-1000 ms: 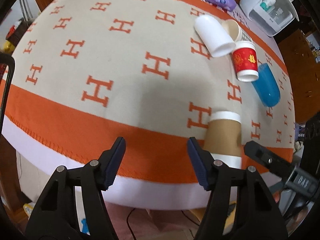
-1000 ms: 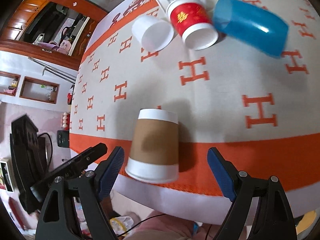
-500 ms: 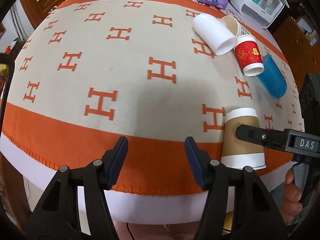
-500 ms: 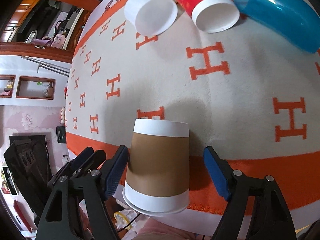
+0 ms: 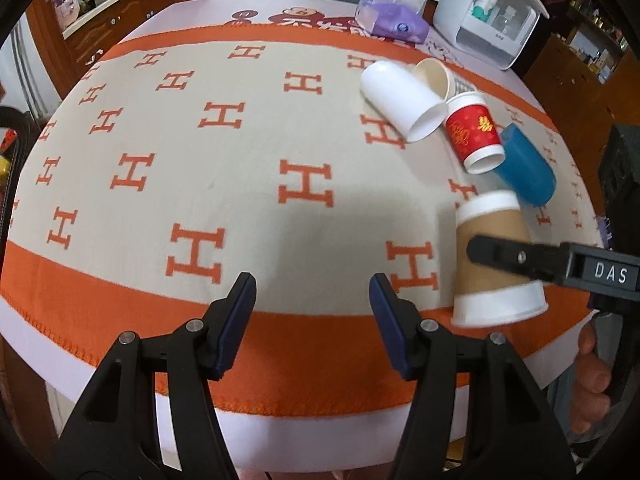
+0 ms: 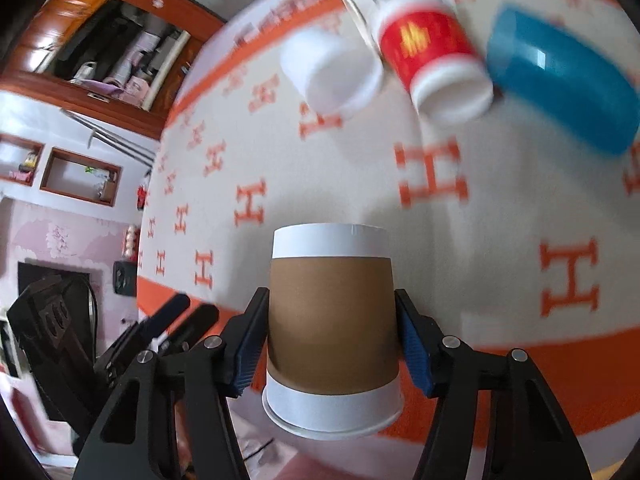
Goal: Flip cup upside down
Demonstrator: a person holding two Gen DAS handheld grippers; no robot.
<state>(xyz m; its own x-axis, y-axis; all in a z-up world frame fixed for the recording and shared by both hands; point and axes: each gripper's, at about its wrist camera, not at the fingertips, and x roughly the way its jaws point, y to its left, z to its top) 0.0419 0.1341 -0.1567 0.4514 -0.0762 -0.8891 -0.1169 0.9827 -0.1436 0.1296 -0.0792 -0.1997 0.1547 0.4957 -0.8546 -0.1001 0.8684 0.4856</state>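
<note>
A brown paper cup point(image 6: 332, 320) with white bands sits between the blue pads of my right gripper point(image 6: 331, 338), which is shut on its sides. Its wide rim points toward the camera and its base away. In the left wrist view the same cup point(image 5: 494, 256) hangs tilted over the table's right front edge, with one black finger point(image 5: 516, 258) of the right gripper across it. My left gripper point(image 5: 312, 304) is open and empty above the orange border of the cloth point(image 5: 240, 184).
A white cup point(image 5: 404, 100), a beige cup point(image 5: 434, 76), a red cup point(image 5: 474, 136) and a blue cup point(image 5: 526, 164) lie on their sides at the back right. A purple tissue pack point(image 5: 392, 22) and a white box point(image 5: 486, 8) stand behind them.
My right gripper has closed on the brown cup and lifted it off the cloth. The left gripper has drawn back a little and stays open.
</note>
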